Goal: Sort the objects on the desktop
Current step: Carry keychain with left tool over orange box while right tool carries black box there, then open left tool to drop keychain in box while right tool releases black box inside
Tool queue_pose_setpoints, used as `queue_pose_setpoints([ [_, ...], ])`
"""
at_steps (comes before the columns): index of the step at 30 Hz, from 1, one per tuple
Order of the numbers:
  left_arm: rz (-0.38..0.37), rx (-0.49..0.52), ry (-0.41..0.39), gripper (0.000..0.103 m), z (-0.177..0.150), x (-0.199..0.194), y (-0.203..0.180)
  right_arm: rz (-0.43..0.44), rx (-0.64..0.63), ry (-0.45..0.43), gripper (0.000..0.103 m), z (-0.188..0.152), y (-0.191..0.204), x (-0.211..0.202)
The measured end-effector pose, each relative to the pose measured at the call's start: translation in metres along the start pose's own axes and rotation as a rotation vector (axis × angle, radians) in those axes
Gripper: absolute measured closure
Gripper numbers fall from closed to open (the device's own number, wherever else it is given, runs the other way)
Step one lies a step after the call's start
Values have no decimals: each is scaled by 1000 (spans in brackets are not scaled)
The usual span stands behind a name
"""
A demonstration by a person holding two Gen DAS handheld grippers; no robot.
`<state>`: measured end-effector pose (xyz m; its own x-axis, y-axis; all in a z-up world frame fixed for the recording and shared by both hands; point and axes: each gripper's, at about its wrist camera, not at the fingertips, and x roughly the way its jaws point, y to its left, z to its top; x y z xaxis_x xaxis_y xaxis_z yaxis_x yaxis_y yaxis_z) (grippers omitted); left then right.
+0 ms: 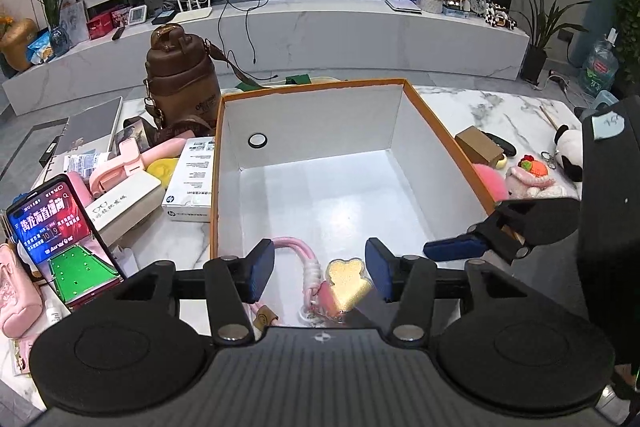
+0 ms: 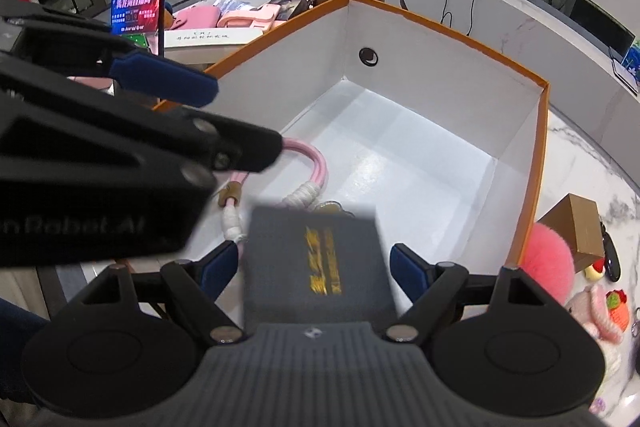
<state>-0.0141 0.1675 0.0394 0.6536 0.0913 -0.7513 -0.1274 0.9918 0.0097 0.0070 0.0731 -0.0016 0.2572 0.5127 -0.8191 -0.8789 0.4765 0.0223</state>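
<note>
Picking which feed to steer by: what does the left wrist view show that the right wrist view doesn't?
Left wrist only: the gold bear charm on the pink strap, the panda plush, and the white HP carton beside the box.

Right wrist only: a blurred dark grey box with gold lettering between the open right tongs; whether they touch it I cannot tell.

Both: the orange-rimmed box, the pink strap at its near end, the brown bottle, the lit phone.

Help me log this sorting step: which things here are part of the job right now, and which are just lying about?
In play: orange-rimmed box; pink lanyard inside; dark grey box, blurred, between the right hand-held gripper fingers.

Lying about: brown bottle, phone, pink pompom.
</note>
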Motion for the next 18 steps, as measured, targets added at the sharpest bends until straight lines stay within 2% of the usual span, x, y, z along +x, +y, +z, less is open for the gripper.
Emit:
queue_pose_setpoints([
  [4, 1, -4, 1, 44, 0, 0, 0, 32, 65, -6, 18, -1, 0, 6],
  [18, 6, 4, 1, 43, -3, 0, -1, 8, 44, -53, 18, -2, 6, -4],
])
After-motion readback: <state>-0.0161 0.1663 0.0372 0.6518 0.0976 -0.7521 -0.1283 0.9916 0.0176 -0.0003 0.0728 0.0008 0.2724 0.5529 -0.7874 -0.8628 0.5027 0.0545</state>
